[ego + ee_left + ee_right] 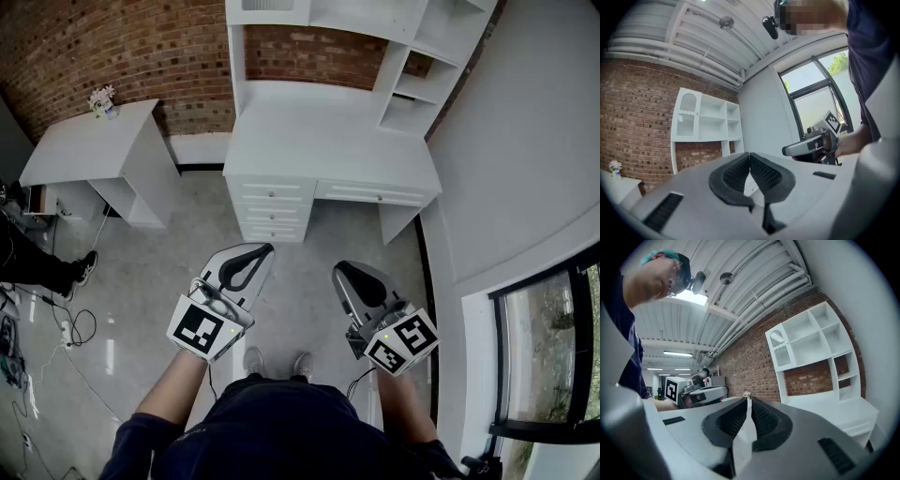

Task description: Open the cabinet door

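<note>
White desk w/ hutch (328, 141) stands on grey floor (300, 253), back to brick wall (112, 47). Left of desk, apart from it: small white side table (84, 145) w/ little flower pot (101, 101) at its back edge. Cables (70, 328) lie on floor further left of desk.

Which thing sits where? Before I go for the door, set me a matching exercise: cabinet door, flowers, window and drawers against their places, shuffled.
Things:
1. cabinet door
2. flowers
3. window
4. drawers

Places:
A. under the desk top
B. on the small table
C. in the right-hand wall
D. top left of the hutch

Pairs: 1-D, 2-B, 3-C, 4-A.
</note>
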`<control>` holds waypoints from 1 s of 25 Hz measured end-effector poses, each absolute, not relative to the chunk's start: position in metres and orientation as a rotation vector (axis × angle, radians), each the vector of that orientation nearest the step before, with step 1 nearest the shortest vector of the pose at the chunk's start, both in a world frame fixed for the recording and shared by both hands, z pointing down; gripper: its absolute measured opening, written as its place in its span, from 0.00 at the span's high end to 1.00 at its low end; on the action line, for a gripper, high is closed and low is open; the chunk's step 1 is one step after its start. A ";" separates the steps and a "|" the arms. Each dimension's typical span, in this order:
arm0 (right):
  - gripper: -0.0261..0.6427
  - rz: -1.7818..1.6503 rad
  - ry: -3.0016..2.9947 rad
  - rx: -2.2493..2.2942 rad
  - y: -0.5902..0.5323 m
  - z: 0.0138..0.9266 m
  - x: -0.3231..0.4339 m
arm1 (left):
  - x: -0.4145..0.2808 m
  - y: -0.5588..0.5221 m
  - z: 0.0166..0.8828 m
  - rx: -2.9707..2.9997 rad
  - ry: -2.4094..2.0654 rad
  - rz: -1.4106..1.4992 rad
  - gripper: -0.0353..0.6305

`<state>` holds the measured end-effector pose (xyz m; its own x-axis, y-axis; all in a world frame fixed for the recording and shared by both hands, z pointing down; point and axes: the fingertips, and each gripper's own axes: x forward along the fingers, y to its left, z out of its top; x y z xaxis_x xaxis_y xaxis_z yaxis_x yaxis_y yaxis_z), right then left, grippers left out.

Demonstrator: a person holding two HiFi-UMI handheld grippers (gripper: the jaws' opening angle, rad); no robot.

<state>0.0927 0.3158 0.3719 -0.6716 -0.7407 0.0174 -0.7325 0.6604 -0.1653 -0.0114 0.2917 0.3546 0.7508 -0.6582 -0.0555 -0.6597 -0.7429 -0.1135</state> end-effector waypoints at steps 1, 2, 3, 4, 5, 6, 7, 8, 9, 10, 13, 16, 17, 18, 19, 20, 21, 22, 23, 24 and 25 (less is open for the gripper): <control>0.89 -0.237 2.809 -1.261 0.316 0.371 0.095 | -0.013 0.293 0.356 -2.823 1.073 0.013 0.94; 0.89 -0.230 2.802 -1.271 0.316 0.370 0.097 | -0.014 0.294 0.358 -2.825 1.080 0.009 0.94; 0.89 -0.224 2.796 -1.281 0.317 0.369 0.100 | -0.014 0.295 0.359 -2.827 1.085 0.001 0.94; 0.89 -0.220 2.790 -1.290 0.317 0.368 0.103 | -0.015 0.296 0.362 -2.829 1.089 -0.018 0.94; 0.89 -0.217 2.785 -1.299 0.318 0.368 0.106 | -0.015 0.298 0.366 -2.832 1.092 -0.045 0.94; 0.89 -0.214 2.780 -1.307 0.318 0.368 0.110 | -0.015 0.299 0.368 -2.833 1.095 -0.061 0.93; 0.89 -0.210 2.774 -1.315 0.318 0.367 0.113 | -0.015 0.299 0.368 -2.830 1.100 -0.058 0.94; 0.89 -0.206 2.768 -1.323 0.319 0.366 0.117 | -0.015 0.300 0.367 -2.827 1.106 -0.052 0.93; 0.89 -0.200 2.763 -1.331 0.319 0.366 0.120 | -0.015 0.300 0.368 -2.826 1.111 -0.060 0.93; 0.89 -0.194 2.759 -1.340 0.319 0.365 0.124 | -0.016 0.301 0.370 -2.826 1.116 -0.073 0.94; 0.89 -0.182 2.747 -1.377 0.323 0.365 0.140 | -0.014 0.304 0.368 -2.824 1.133 -0.059 0.94; 0.89 -0.194 2.730 -1.410 0.326 0.369 0.157 | -0.012 0.306 0.368 -2.822 1.151 -0.047 0.93; 0.89 -0.201 2.722 -1.417 0.327 0.371 0.163 | -0.010 0.307 0.368 -2.820 1.156 -0.051 0.93; 0.89 -0.209 2.714 -1.420 0.327 0.372 0.167 | -0.009 0.307 0.369 -2.816 1.161 -0.054 0.93; 0.89 -0.215 2.705 -1.420 0.328 0.373 0.172 | -0.007 0.308 0.369 -2.811 1.166 -0.057 0.94; 0.89 -0.218 2.697 -1.420 0.328 0.374 0.176 | -0.005 0.309 0.369 -2.805 1.173 -0.061 0.93; 0.89 -0.218 2.691 -1.420 0.328 0.374 0.180 | -0.003 0.310 0.368 -2.799 1.182 -0.066 0.93; 0.89 -0.217 2.687 -1.420 0.329 0.374 0.185 | -0.001 0.310 0.368 -2.793 1.193 -0.073 0.93; 0.89 -0.217 2.685 -1.419 0.330 0.375 0.189 | 0.001 0.311 0.368 -2.788 1.204 -0.080 0.93; 0.89 -0.219 2.685 -1.415 0.331 0.375 0.193 | 0.004 0.312 0.369 -2.784 1.212 -0.083 0.93; 0.89 -0.223 2.686 -1.408 0.332 0.376 0.197 | 0.005 0.314 0.369 -2.779 1.220 -0.085 0.94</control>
<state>0.1970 0.3324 0.3761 -0.5671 -0.8234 -0.0205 -0.8087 0.5614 -0.1758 0.0055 0.3140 0.3694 0.6764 -0.7365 0.0088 -0.7307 -0.6724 -0.1185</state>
